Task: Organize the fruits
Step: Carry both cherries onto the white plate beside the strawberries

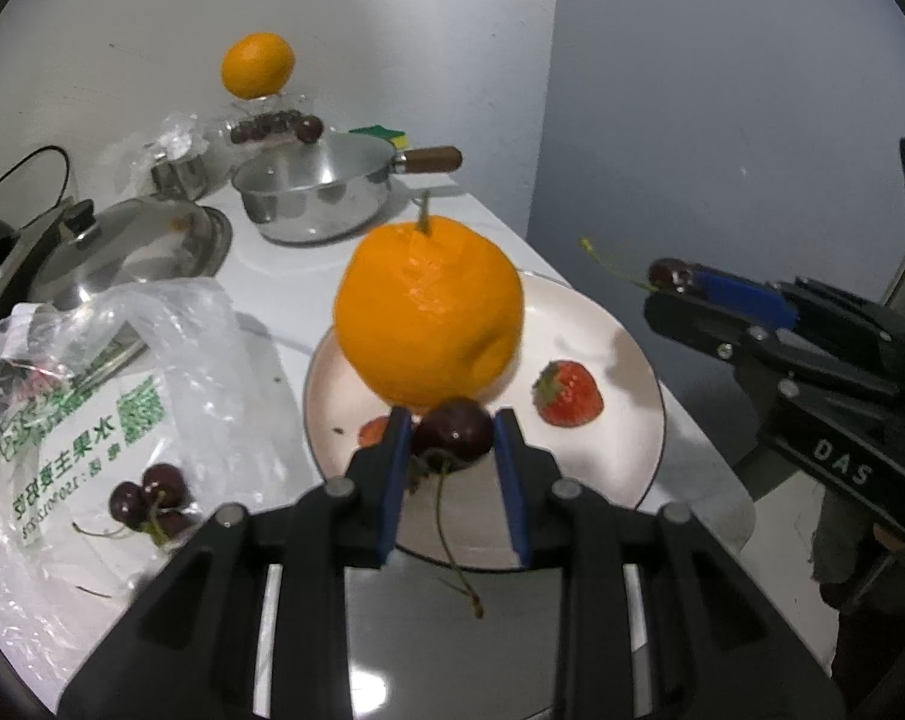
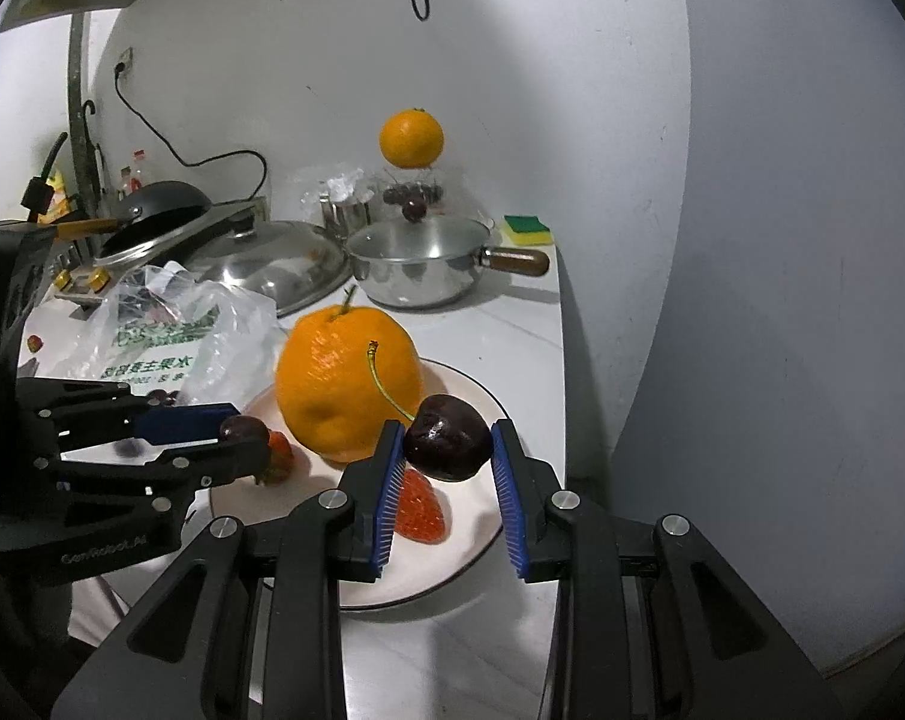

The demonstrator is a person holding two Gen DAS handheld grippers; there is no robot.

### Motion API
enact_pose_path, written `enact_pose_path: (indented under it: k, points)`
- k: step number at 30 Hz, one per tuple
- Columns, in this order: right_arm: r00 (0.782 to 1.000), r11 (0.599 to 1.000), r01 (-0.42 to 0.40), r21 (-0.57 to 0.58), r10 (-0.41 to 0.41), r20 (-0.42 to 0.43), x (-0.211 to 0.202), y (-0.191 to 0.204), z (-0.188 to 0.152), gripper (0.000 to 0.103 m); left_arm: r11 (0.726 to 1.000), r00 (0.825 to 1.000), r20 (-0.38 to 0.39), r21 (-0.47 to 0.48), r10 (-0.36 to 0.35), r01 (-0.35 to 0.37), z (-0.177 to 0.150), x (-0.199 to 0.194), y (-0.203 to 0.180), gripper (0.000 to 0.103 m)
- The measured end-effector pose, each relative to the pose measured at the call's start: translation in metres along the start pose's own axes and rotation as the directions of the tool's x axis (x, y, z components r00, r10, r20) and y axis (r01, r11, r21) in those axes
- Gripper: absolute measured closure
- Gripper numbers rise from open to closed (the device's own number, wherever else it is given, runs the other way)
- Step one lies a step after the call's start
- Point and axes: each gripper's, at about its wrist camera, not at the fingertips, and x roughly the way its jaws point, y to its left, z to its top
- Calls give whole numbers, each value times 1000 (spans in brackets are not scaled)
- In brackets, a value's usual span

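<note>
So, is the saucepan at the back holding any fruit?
No: the steel saucepan shows only a bare shiny interior in the left wrist view.

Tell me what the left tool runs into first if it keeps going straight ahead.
Most likely the big orange on the plate: it sits directly beyond the cherry clamped in the left tool. The gap between them is hard to judge.

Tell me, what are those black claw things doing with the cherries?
A person is sorting fruit. The left gripper pinches one cherry between its blue fingers, and the right gripper pinches another cherry. Both hang over the plate, which already holds a big orange and strawberries. More cherries wait on the plastic bag beside it.
</note>
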Motion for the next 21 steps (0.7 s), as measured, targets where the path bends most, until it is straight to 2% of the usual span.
enact_pose_path:
  k: [21]
  points:
    - [997, 1000, -4, 19, 6, -80, 37, -8, -15, 72, 998, 996, -67, 14, -64, 65, -7, 28, -15, 74]
